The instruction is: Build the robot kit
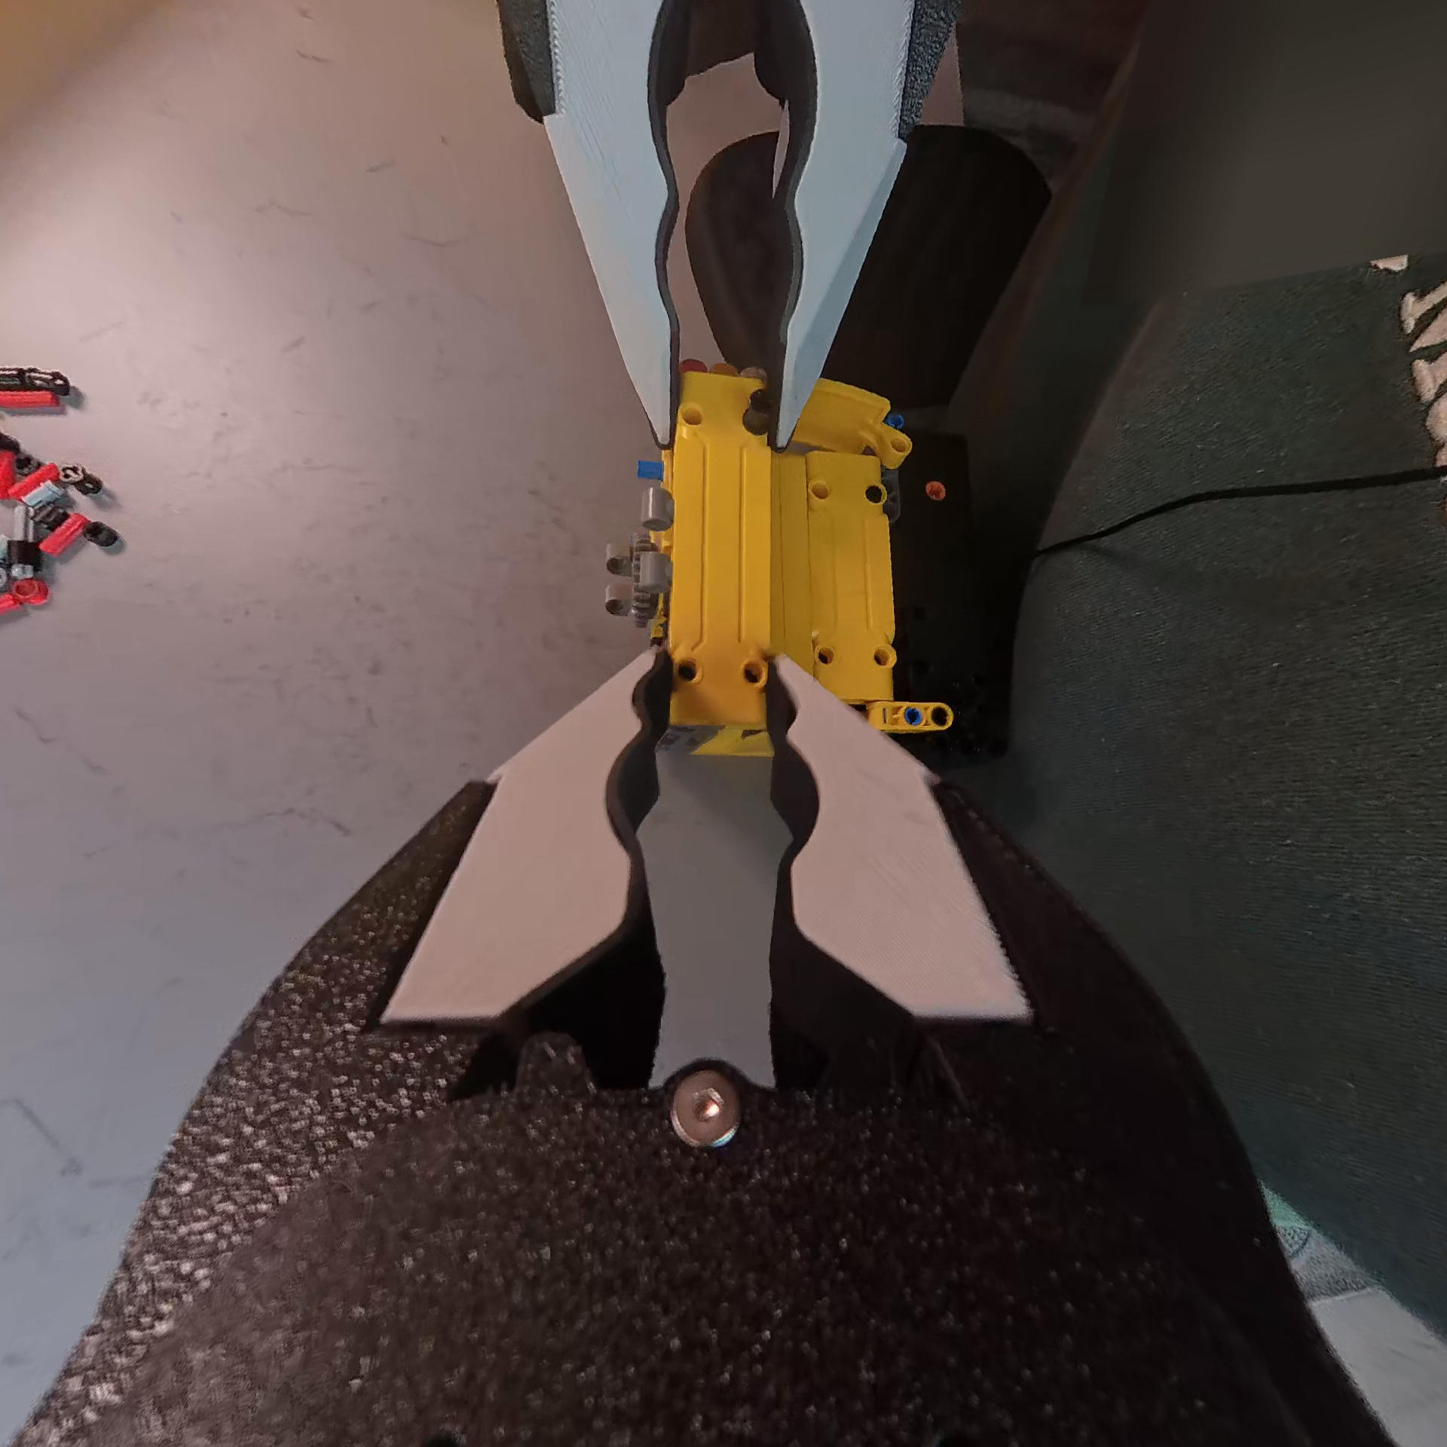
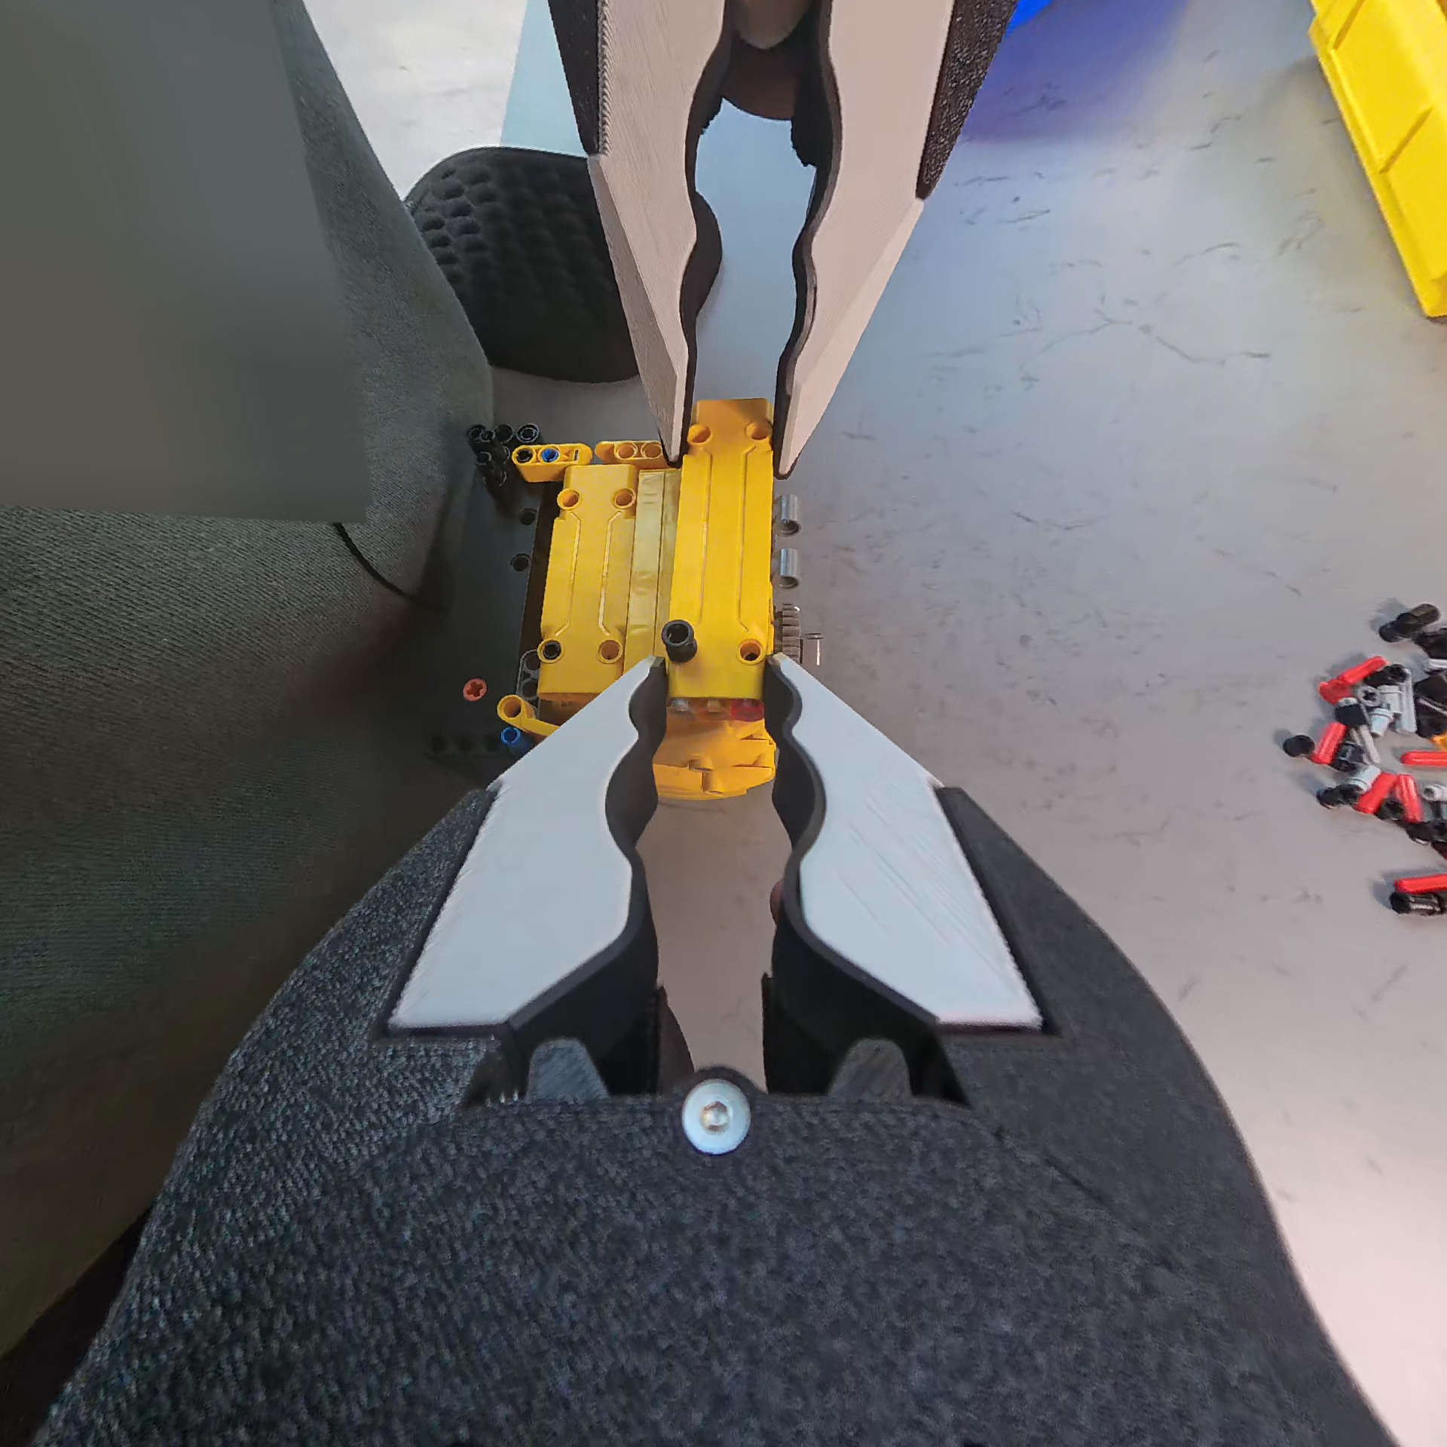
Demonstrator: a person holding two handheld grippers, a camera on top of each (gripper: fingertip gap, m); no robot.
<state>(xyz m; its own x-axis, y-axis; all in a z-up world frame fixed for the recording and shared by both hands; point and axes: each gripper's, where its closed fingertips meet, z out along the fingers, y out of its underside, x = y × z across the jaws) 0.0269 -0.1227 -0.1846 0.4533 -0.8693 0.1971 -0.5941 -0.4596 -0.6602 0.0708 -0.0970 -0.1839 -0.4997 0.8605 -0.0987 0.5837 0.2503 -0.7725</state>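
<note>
A yellow brick-built model point(image 1: 720, 548) with long yellow panels lies on the grey table, right at its edge. My left gripper point(image 1: 716, 665) is shut on one end of its long panel section. My right gripper point(image 1: 720, 442) comes in from the opposite side and is shut on the other end. In the right wrist view my right gripper point(image 2: 712, 665) clamps the model point(image 2: 720, 548) at the near end, and the left gripper point(image 2: 728, 463) clamps the far end. A black pin point(image 2: 678, 636) stands in the panel near my right fingertips. Grey axle and gear parts point(image 1: 646, 564) stick out of the model's side.
A pile of small red, black and grey parts point(image 2: 1386, 752) lies on the table; it also shows in the left wrist view point(image 1: 39, 509). A yellow bin point(image 2: 1394, 141) stands at the far right. A black tyre point(image 2: 517, 258) lies beyond the model. A person's dark green clothing point(image 2: 196, 705) borders the table edge. About 6 cm separates my left fingertips from my right.
</note>
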